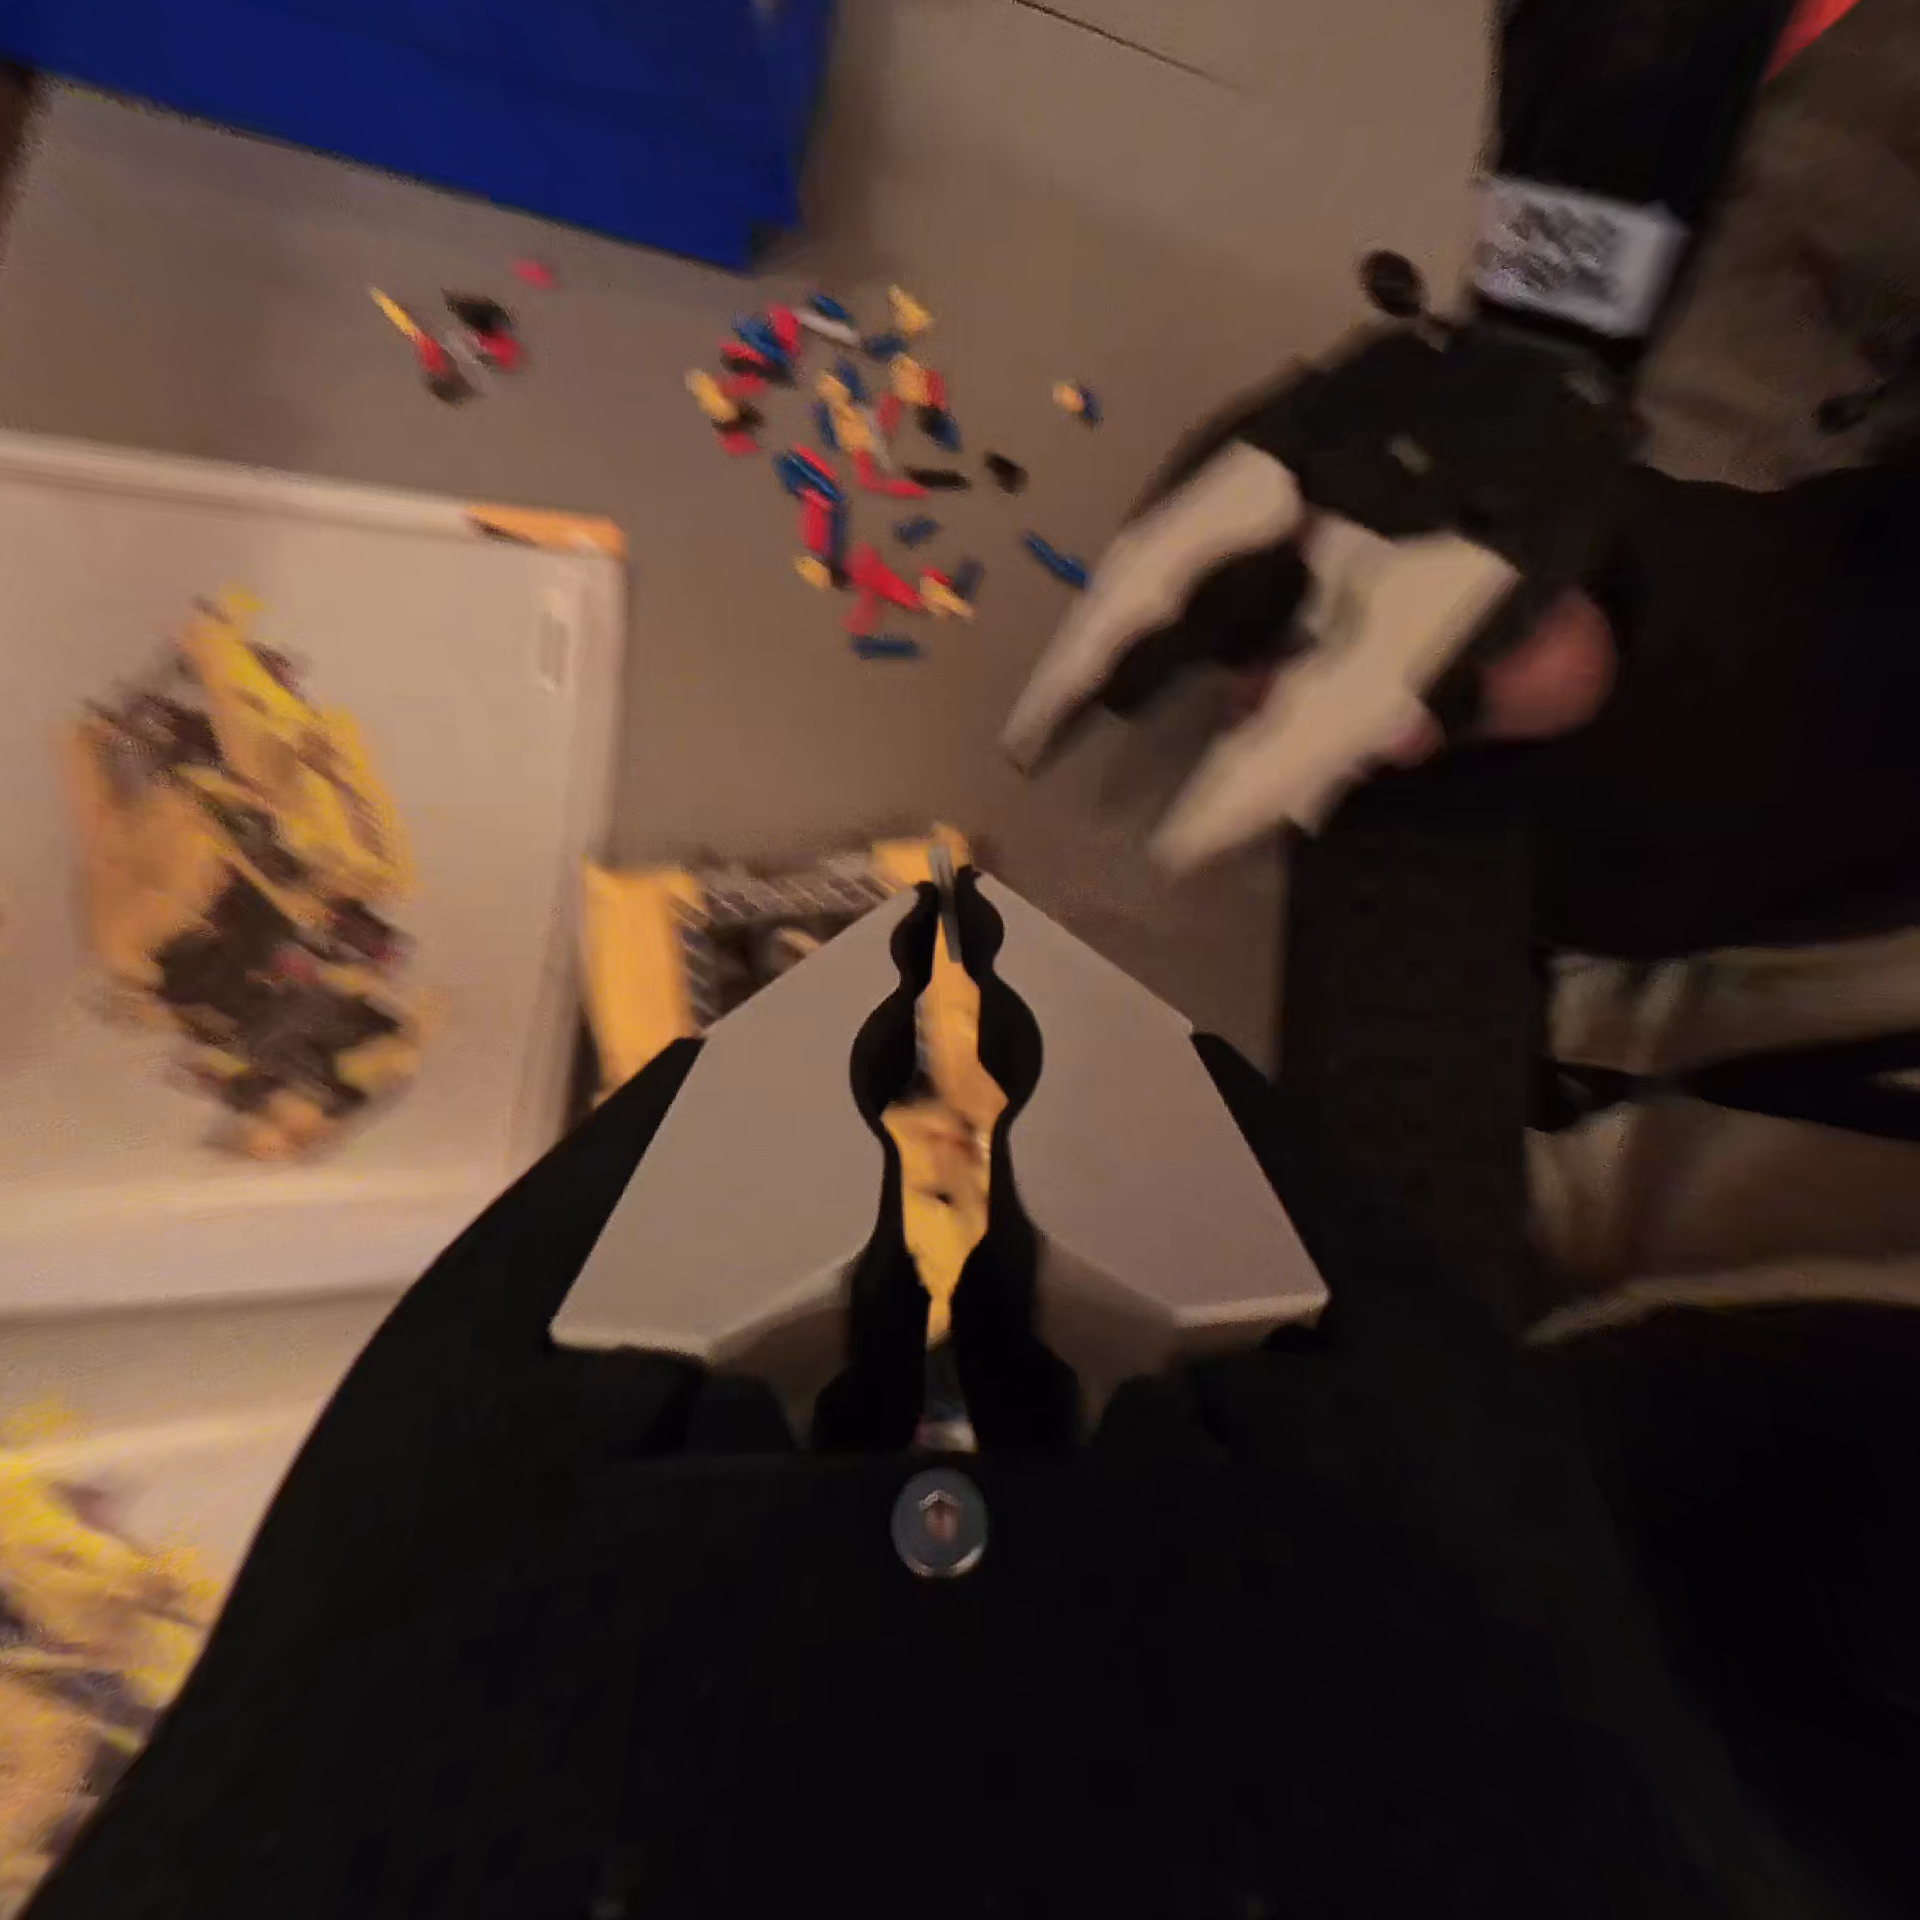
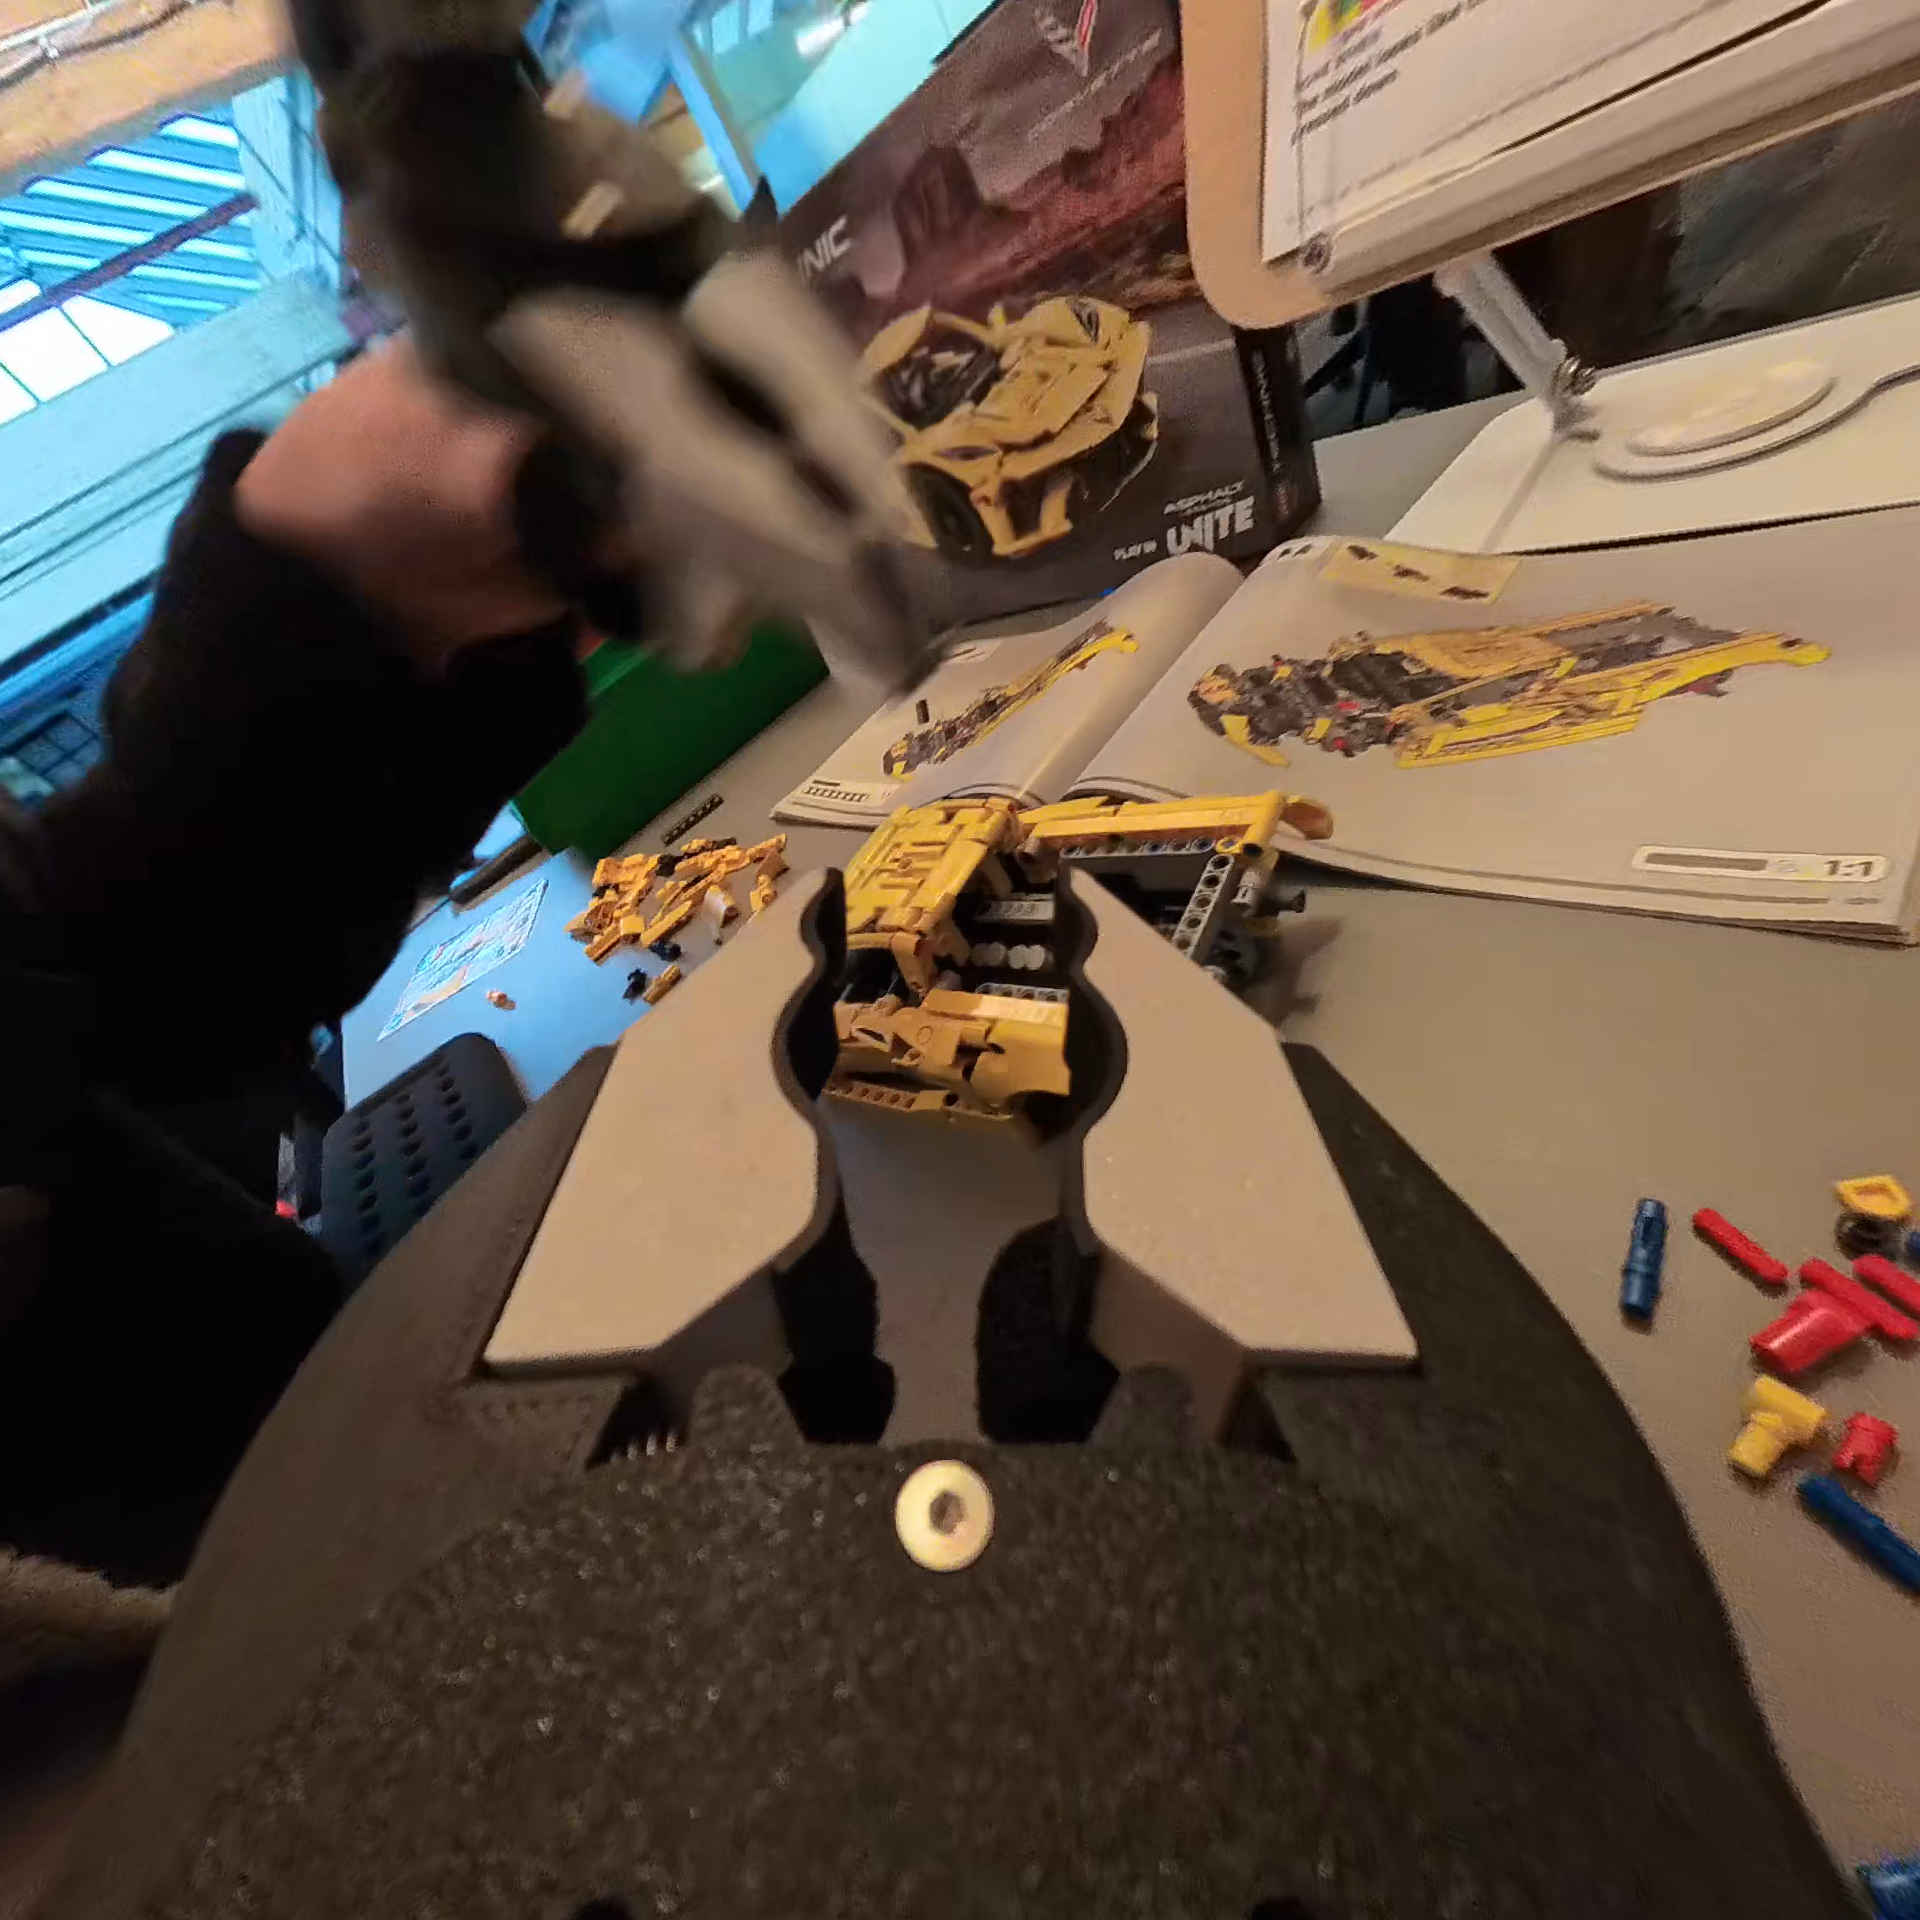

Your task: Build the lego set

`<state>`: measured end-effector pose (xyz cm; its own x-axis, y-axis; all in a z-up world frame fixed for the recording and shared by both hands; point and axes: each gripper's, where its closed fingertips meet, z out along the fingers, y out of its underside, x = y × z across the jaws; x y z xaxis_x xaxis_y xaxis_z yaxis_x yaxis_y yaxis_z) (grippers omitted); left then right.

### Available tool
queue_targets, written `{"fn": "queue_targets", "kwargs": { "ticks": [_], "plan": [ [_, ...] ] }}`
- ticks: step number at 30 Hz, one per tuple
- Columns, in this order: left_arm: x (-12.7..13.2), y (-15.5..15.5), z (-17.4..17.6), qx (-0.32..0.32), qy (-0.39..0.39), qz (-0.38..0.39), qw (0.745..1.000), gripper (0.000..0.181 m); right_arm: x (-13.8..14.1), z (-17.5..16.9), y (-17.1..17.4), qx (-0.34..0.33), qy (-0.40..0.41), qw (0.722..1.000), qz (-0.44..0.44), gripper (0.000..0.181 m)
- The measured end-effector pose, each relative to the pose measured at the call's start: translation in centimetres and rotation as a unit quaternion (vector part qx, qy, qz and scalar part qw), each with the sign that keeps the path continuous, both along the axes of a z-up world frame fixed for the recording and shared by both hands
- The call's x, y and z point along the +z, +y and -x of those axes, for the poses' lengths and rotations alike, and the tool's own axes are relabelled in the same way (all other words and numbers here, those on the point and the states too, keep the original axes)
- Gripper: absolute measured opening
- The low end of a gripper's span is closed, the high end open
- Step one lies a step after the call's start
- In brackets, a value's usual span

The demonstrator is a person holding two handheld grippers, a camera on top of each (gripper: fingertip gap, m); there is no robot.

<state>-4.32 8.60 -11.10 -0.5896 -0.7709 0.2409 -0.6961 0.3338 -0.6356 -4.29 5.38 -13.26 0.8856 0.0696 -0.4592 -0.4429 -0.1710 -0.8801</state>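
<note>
Left wrist view: left gripper (image 1: 948, 883) pinched a small grey piece (image 1: 943, 906), raised above table; right gripper (image 2: 951, 894) spread, empty, facing yellow car model (image 2: 966, 956) beside open manual (image 2: 1507, 748); bare table (image 2: 1455, 1060) right.

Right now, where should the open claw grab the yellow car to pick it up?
Probably across the yellow car body's low front end, the part nearest the right claw, coming straight ahead with one finger on each side. That end looks solid and already sits between the open fingers. I'd avoid the long yellow beam sticking out sideways; it looks thin and might snap off.
</note>
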Motion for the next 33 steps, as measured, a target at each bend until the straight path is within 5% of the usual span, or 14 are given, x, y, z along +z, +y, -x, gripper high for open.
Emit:
{"fn": "queue_targets", "kwargs": {
  "ticks": [3,7,23,33],
  "plan": [
    [-3.3,-2.6,7.5,0.035,0.02,0.011,0.999,0.003,0.9,0.0,-0.2,0.004,-0.006,1.0,-0.024,0.041],
    [-8.3,-4.9,11.2,0.082,0.032,0.001,0.996,0.004,0.3,-0.3,0.1,-0.019,-0.063,0.998,-0.003,0.041],
    [-13.6,-4.4,11.0,0.117,0.024,-0.061,0.991,0.004,-2.7,-0.3,1.7,-0.006,-0.111,0.992,0.055,0.043],
    [-13.9,-4.8,10.6,0.114,0.004,-0.037,0.993,0.004,-3.7,-1.6,1.8,-0.028,-0.109,0.991,0.078,0.042]
  ]
}}
